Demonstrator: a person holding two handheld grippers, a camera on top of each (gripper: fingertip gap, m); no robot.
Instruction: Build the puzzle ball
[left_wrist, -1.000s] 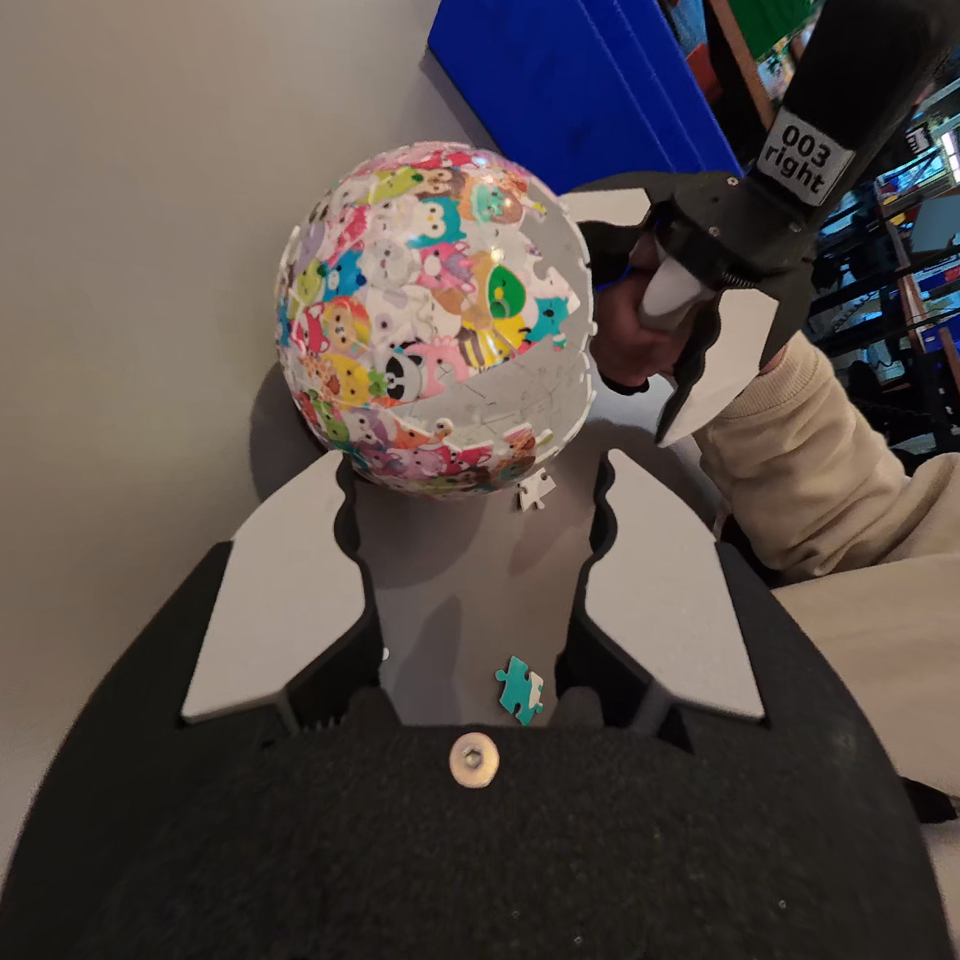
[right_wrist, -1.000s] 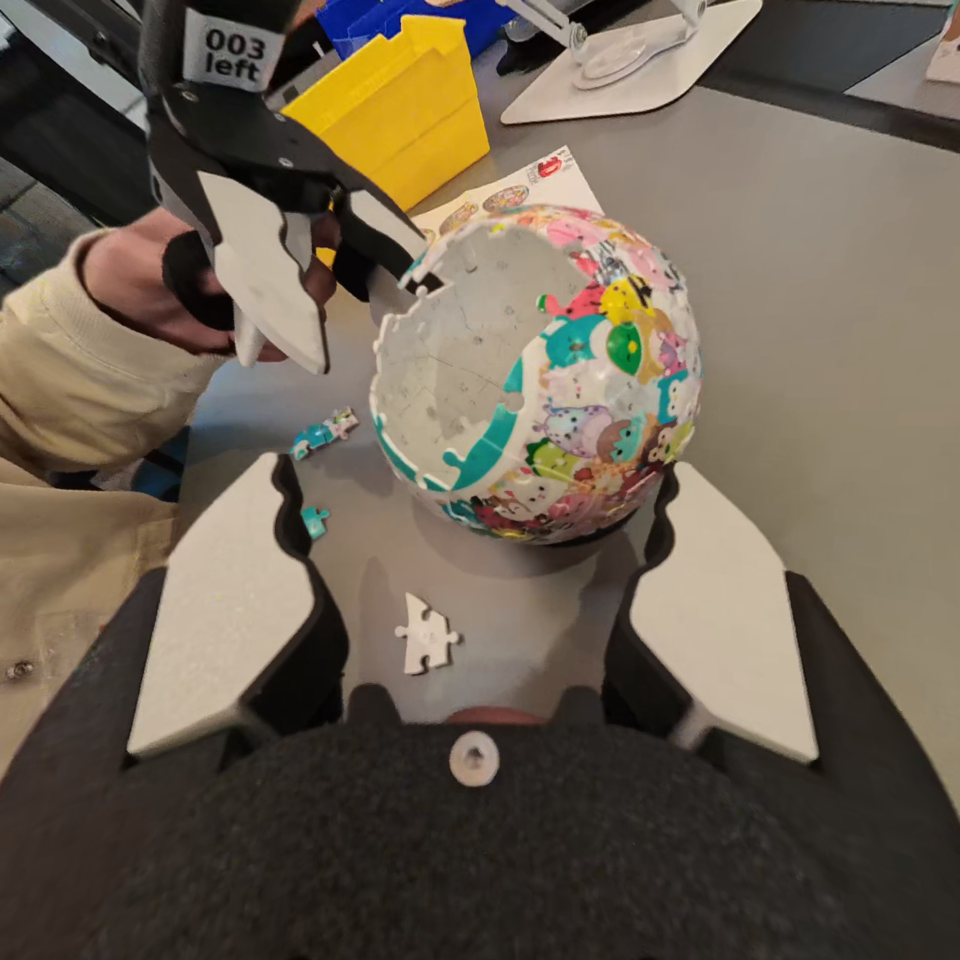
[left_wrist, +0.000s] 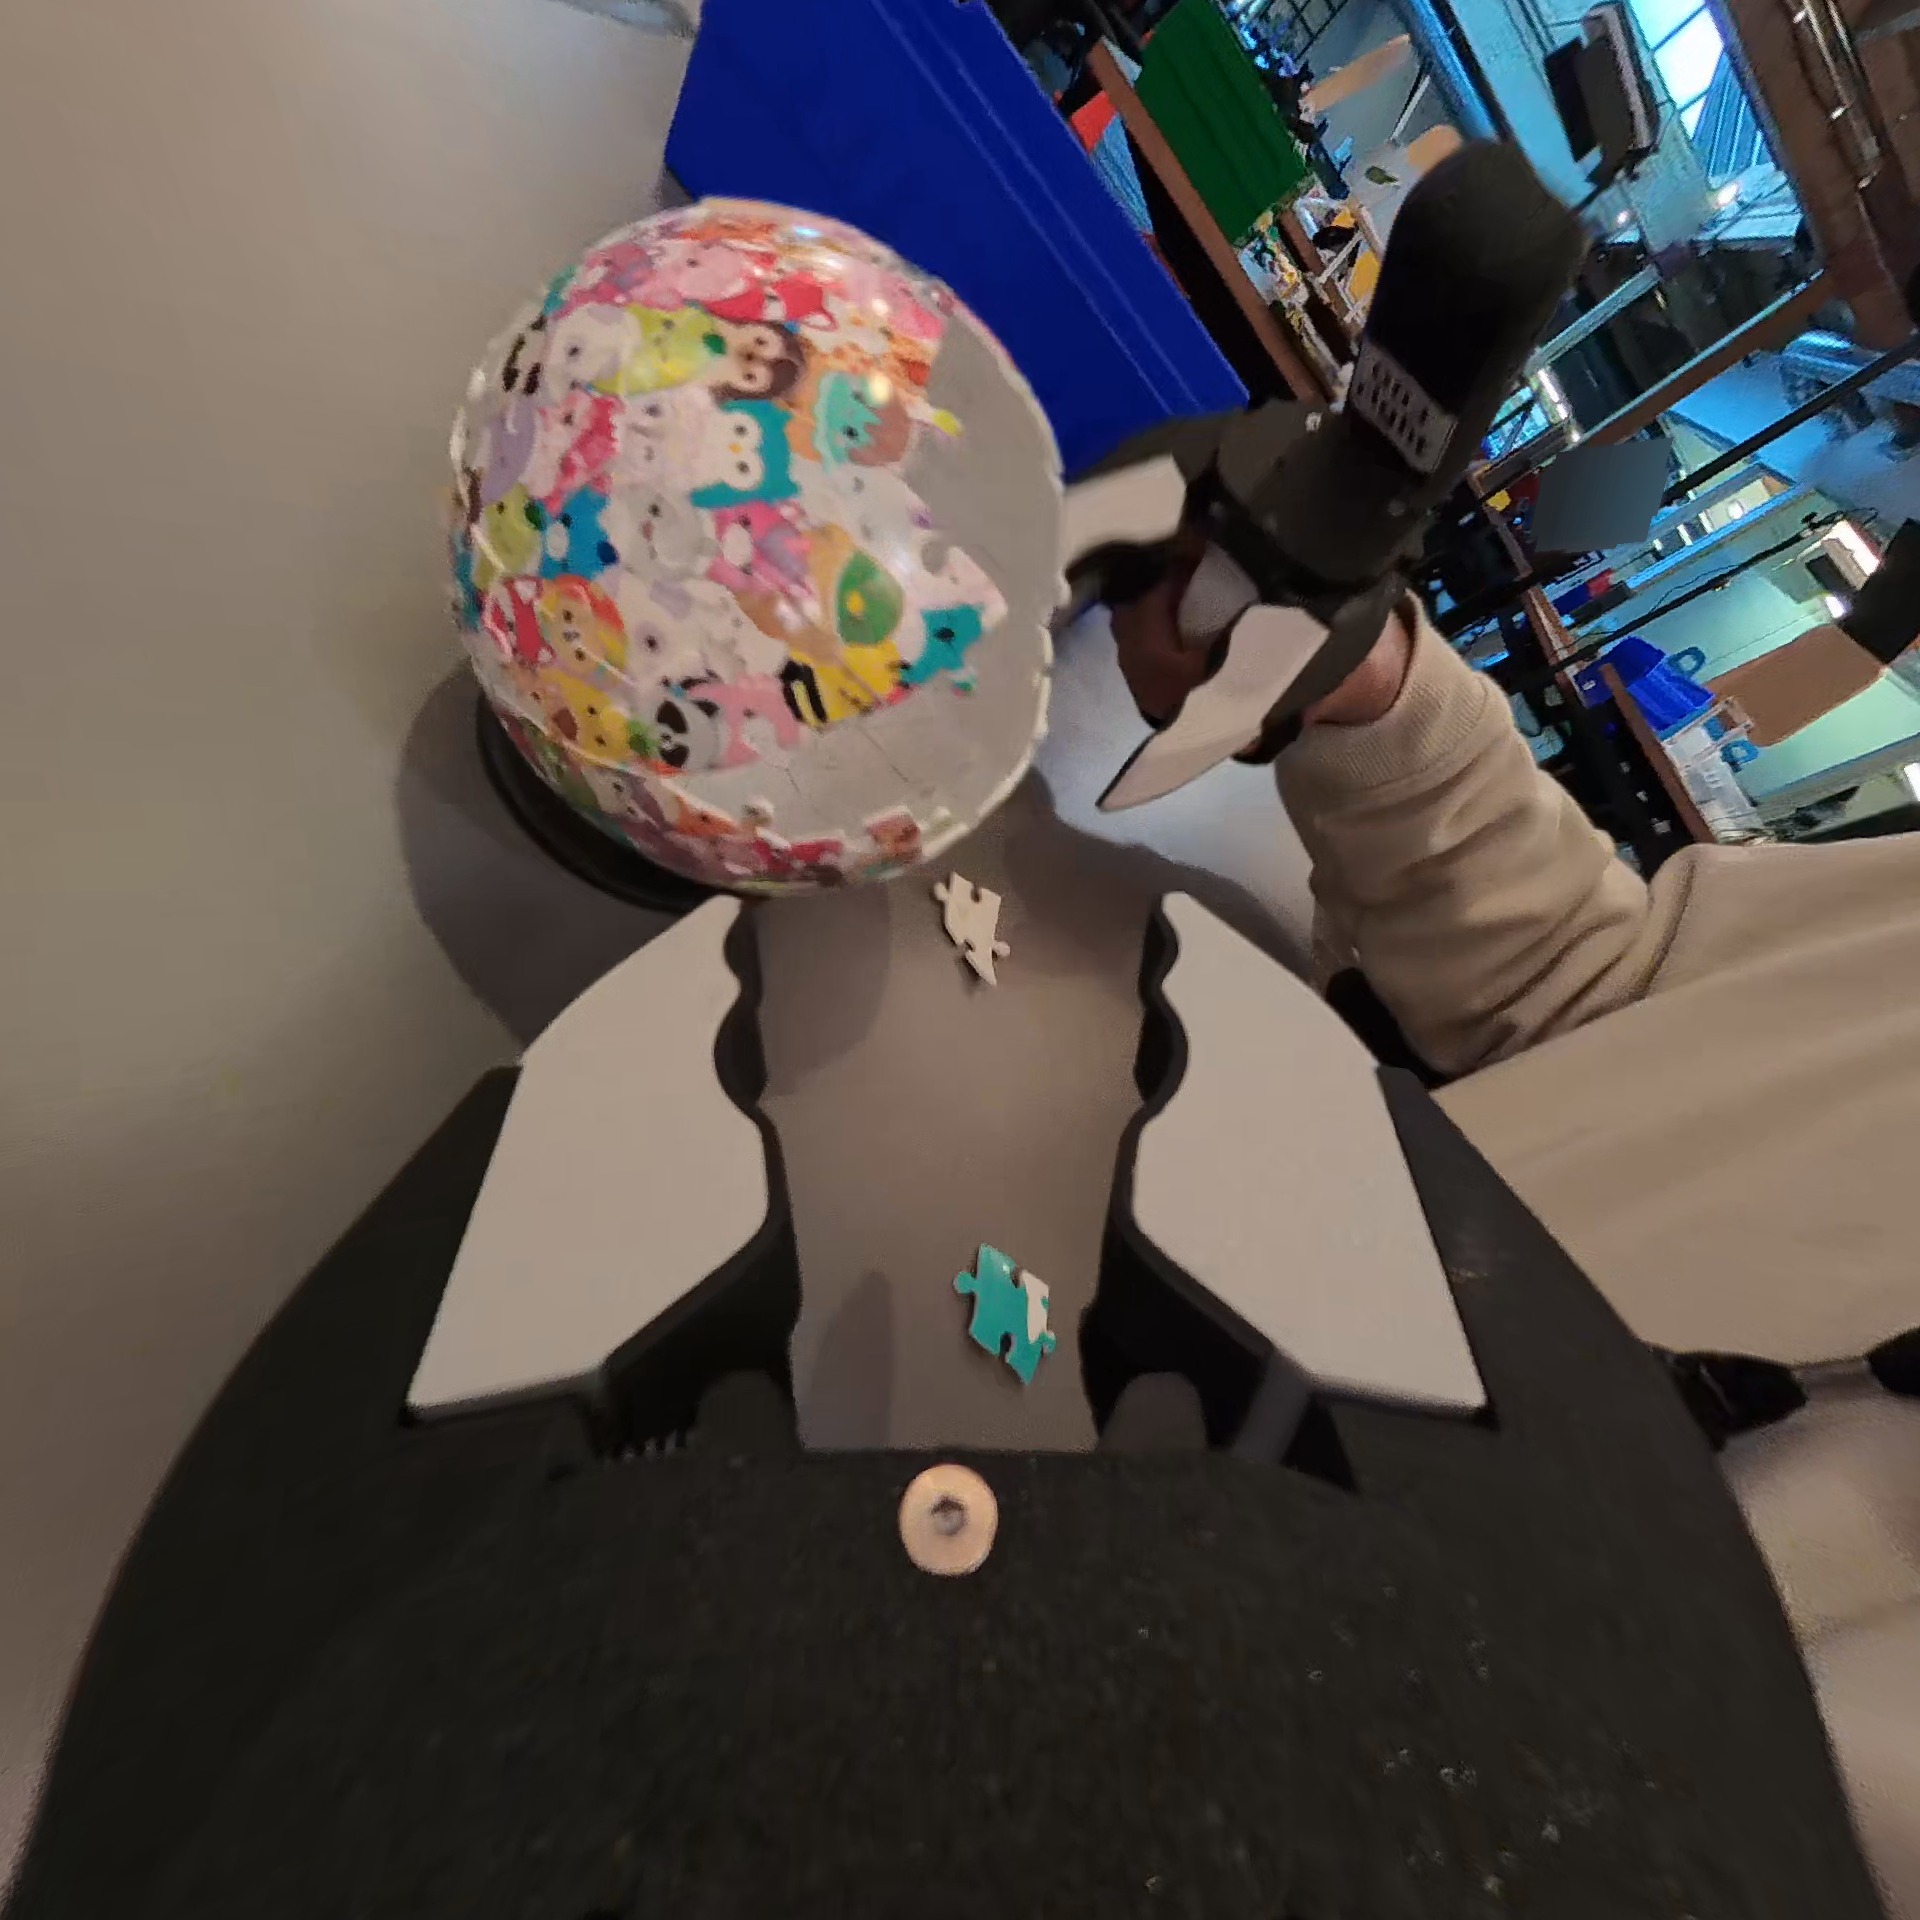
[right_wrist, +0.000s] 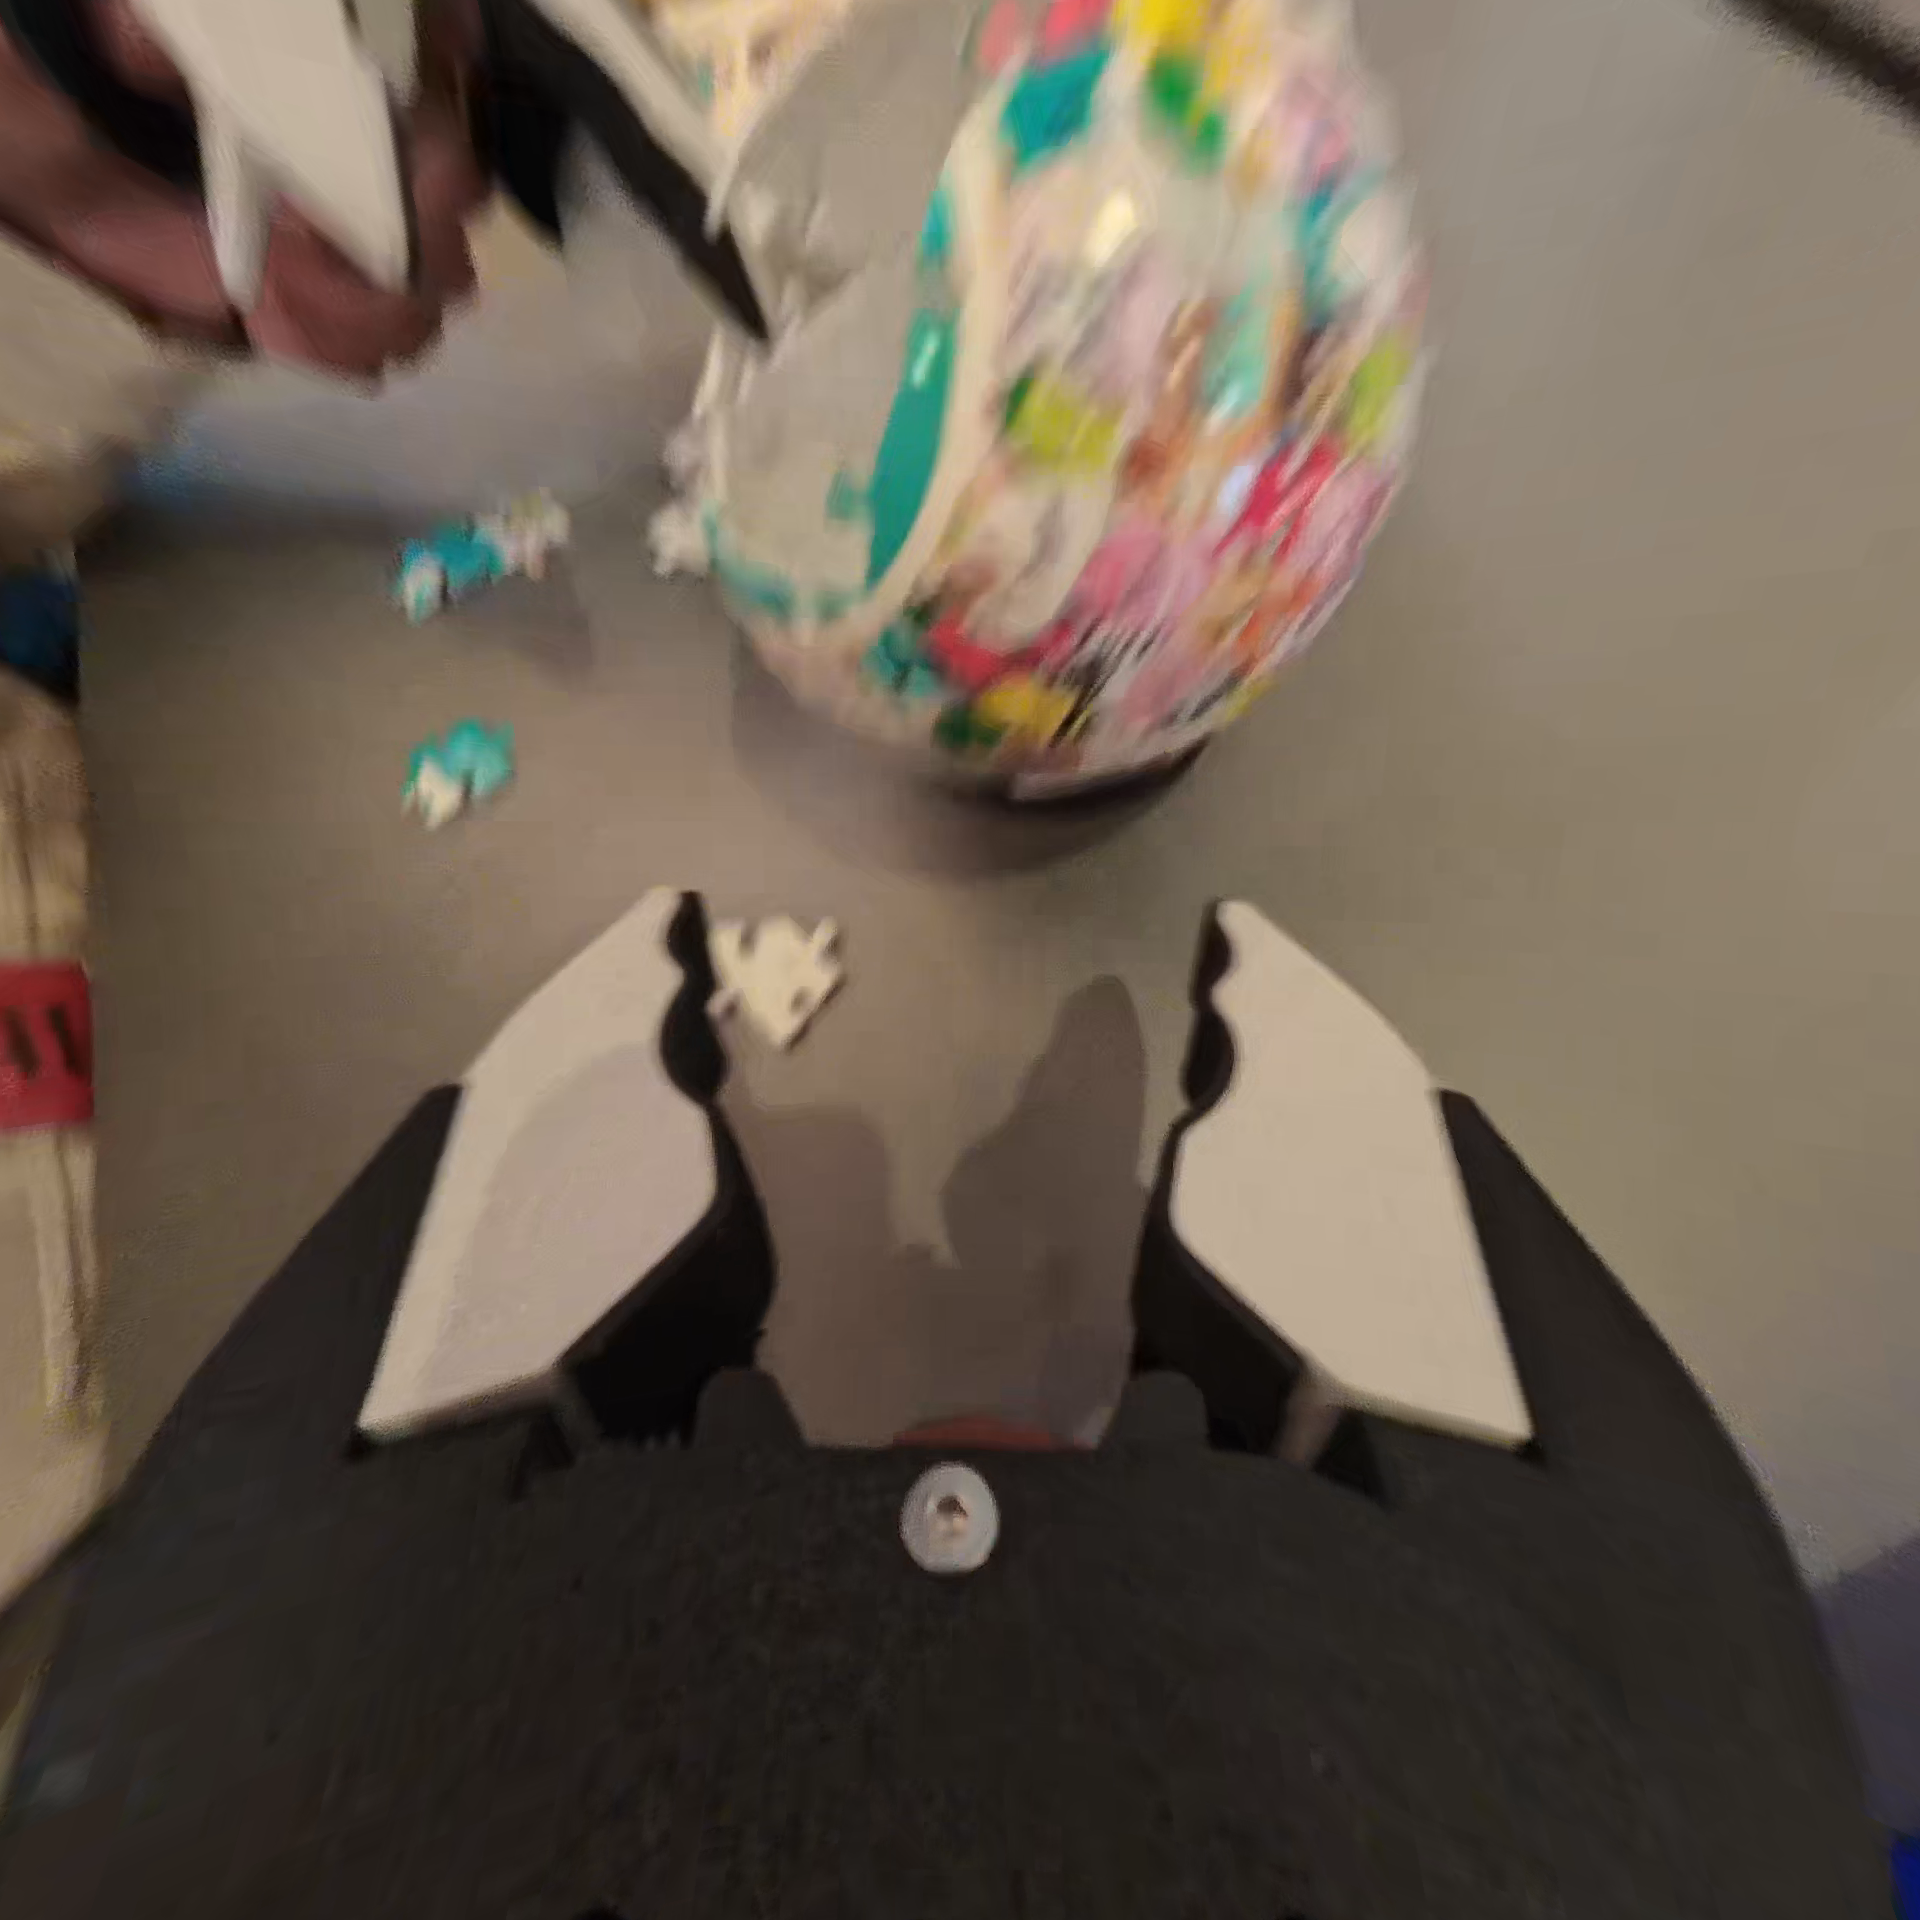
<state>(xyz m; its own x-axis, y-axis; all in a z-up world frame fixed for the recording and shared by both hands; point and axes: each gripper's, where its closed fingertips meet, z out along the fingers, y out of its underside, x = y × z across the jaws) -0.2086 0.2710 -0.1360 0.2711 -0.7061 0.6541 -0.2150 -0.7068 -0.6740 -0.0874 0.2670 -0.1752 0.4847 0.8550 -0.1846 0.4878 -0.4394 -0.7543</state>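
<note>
Both grippers are spread open and empty: the left gripper (left_wrist: 951, 914) hovers over a teal piece (left_wrist: 1006, 1311), the right gripper (right_wrist: 951, 914) beside a white piece (right_wrist: 777, 975). Beyond, the ball (left_wrist: 727, 561) sits on its stand (left_wrist: 582, 831), mostly built, with a gap left to fill. A blue bin (left_wrist: 935, 208) stands behind, out of the way.

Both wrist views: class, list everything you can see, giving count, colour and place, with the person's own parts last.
Multicoloured cartoon-printed puzzle ball: one, unfinished with an open gap, on a black round stand.
White face-down puzzle piece: one, on the table just before the ball.
Teal-and-white loose puzzle pieces: three, two left of the ball in the right wrist view.
Grey table: one, under everything.
Blue flat panel: one, behind the ball.
Beige sleeve: one, at right.
Left hand-held gripper: open, empty.
Right hand-held gripper: open, empty.
</note>
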